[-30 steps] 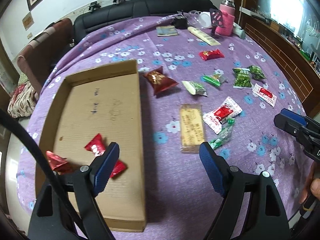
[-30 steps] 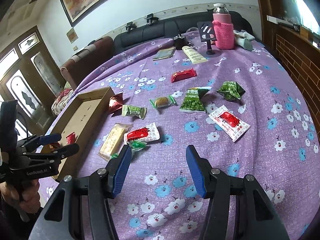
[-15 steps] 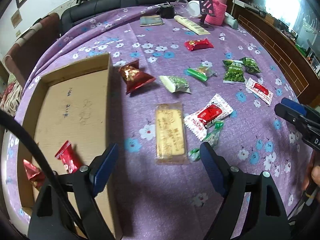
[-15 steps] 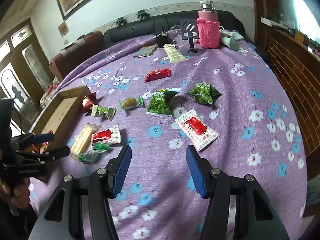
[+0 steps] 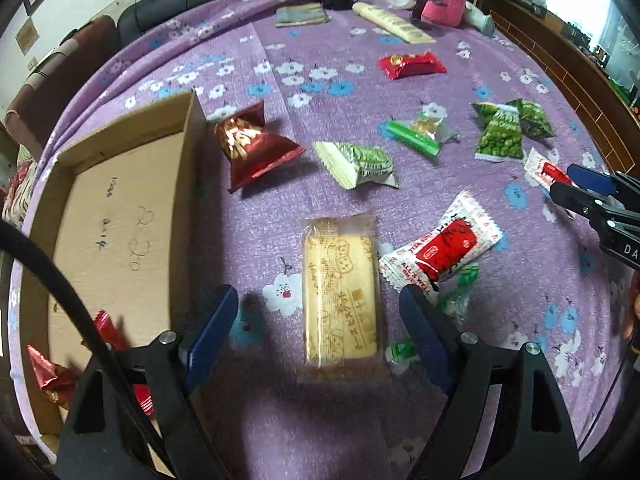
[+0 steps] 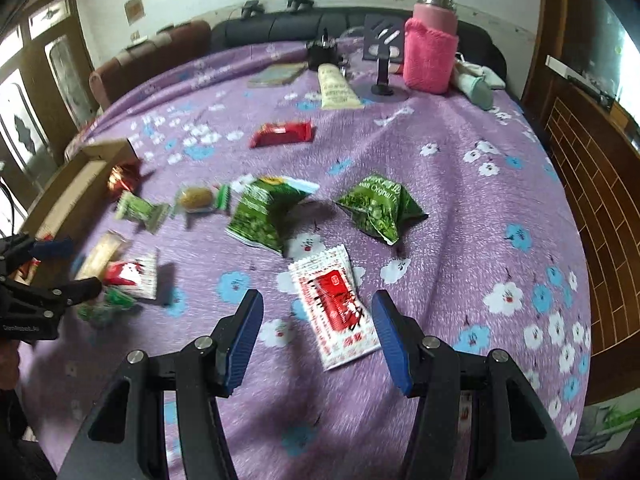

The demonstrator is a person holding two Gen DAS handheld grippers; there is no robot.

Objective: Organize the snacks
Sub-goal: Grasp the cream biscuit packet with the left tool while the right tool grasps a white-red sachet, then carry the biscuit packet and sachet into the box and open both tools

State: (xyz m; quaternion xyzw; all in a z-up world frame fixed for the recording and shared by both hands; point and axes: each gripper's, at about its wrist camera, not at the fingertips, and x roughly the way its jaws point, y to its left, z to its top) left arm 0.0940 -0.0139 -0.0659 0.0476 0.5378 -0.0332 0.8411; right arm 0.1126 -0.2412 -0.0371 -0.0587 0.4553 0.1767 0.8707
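Note:
My left gripper (image 5: 316,332) is open and empty, its jaws on either side of a yellow cracker pack (image 5: 340,296) lying on the purple cloth. A cardboard tray (image 5: 120,216) to its left holds two red candies (image 5: 100,332). My right gripper (image 6: 316,336) is open and empty, just above a white and red sachet (image 6: 334,300). Loose snacks lie around: a dark red bag (image 5: 252,144), a green wafer pack (image 5: 356,164), a white and red pack (image 5: 444,248), green pea bags (image 6: 268,212) (image 6: 380,206) and a red bar (image 6: 282,134).
At the table's far end stand a pink-sleeved bottle (image 6: 430,48), a black phone stand (image 6: 382,64), a cream tube (image 6: 336,88) and a small booklet (image 6: 276,74). A black sofa (image 6: 280,28) lies beyond. A wooden cabinet (image 6: 592,152) runs along the right edge.
My left gripper has moved right from over the tray to the cracker pack. My right gripper has moved forward and right, bringing the white and red sachet between its jaws.

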